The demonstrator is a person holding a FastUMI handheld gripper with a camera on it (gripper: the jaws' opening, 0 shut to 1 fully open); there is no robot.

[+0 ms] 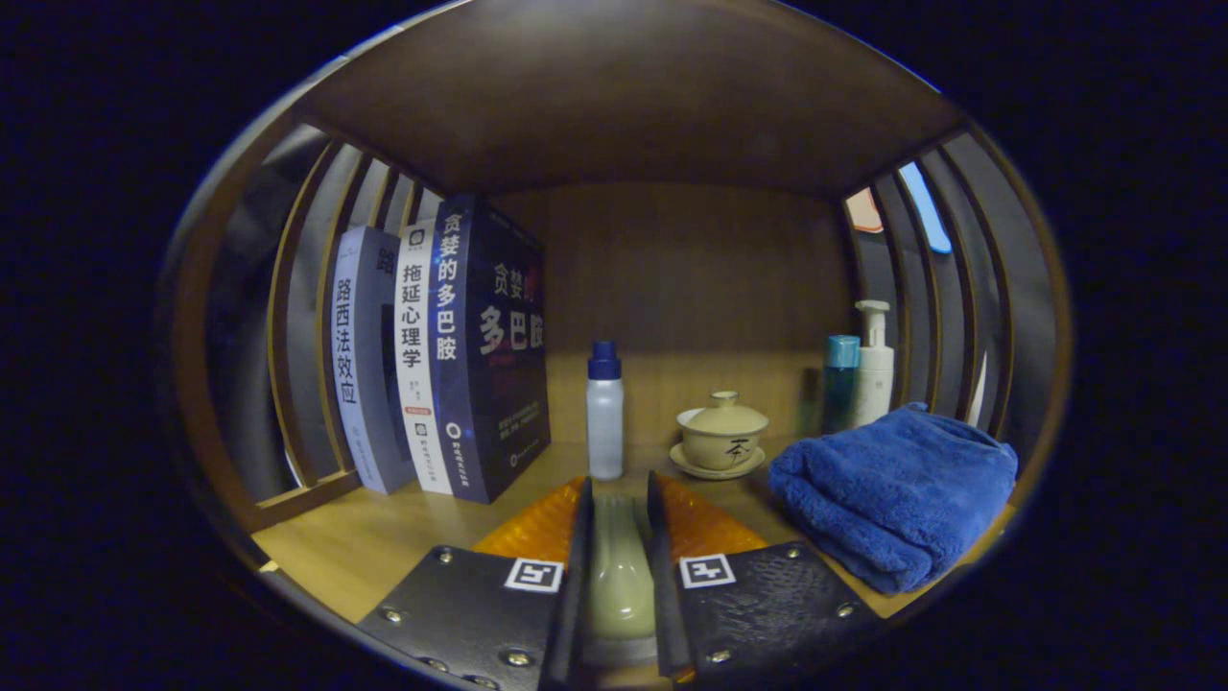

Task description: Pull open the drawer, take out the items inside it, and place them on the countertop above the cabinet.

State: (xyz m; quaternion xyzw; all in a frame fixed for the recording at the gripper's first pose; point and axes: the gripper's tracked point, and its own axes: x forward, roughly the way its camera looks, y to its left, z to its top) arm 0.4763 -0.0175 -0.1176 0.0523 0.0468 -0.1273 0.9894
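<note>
The tongs (pixel 619 499) clamp a pale ceramic spoon (pixel 619 576) over the countertop (pixel 384 542).

Shelf (pixel 384 547) is pale wood with a faint grain; its back wall (pixel 691 288) a darker brown with fine vertical lines; the slats (pixel 297 336) brown-edged; three books (pixel 436 355), one grey-lilac, one white with a small red patch, one navy and black with white and red lettering; bottle (pixel 605 413) translucent white, cap deep blue; lidded cup (pixel 722 437) cream with a dark mark; towel (pixel 892 494) plain royal blue; tube (pixel 842 384) teal; pump bottle (pixel 873 369) white; the spoon (pixel 619 576) pressed between the gripper (pixel 619 499) fingers is pale green, glossy.
</note>
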